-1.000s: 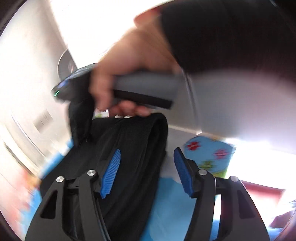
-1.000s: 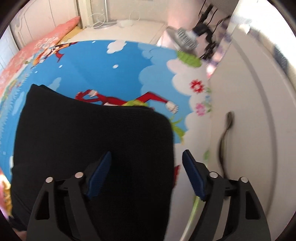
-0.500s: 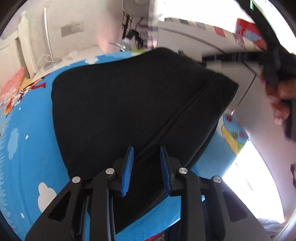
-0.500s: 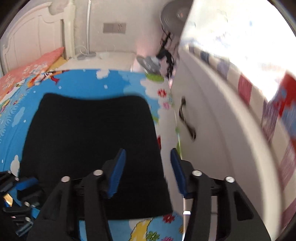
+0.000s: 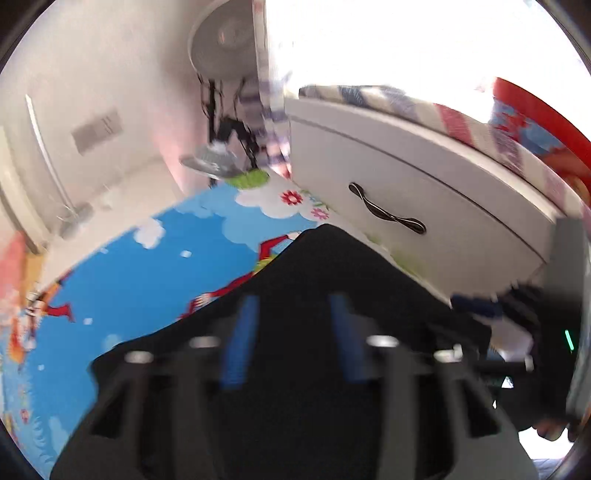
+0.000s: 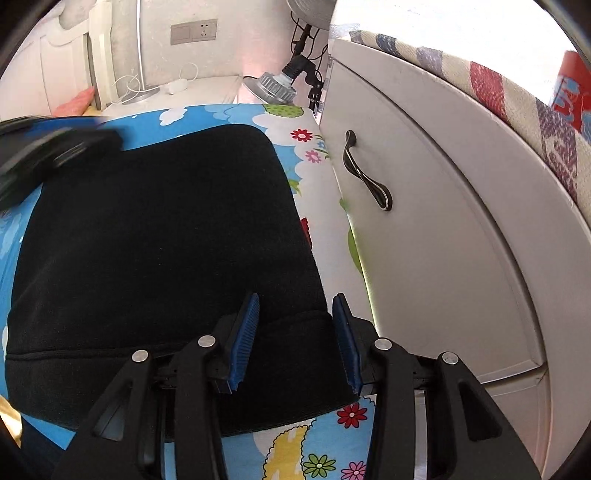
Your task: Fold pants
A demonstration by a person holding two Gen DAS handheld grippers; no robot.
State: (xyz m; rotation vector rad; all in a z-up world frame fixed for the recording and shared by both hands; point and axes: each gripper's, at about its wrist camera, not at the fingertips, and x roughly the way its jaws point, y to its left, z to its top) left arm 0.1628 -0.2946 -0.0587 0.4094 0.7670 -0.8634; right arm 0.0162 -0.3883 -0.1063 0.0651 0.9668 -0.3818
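Note:
The black pants (image 6: 155, 229) lie folded into a flat rectangle on the blue cartoon play mat (image 6: 207, 114), with a stitched band along the near edge. My right gripper (image 6: 295, 332) hovers open over the near right corner of the pants, blue pads (image 6: 243, 336) apart, nothing between them. My left gripper (image 5: 291, 332) is blurred by motion, open over the pants (image 5: 332, 273), empty. It also shows as a dark blur at the left of the right wrist view (image 6: 48, 147).
A white drawer front (image 6: 424, 206) with a dark handle (image 6: 365, 173) borders the mat on the right, with a patterned cover (image 6: 517, 99) on top. A fan base (image 6: 275, 86), wall socket (image 6: 194, 29) and cables stand at the far wall.
The left gripper has swung across to the far side of the pants and its jaws have widened. The right gripper has lowered toward the near right corner, still open.

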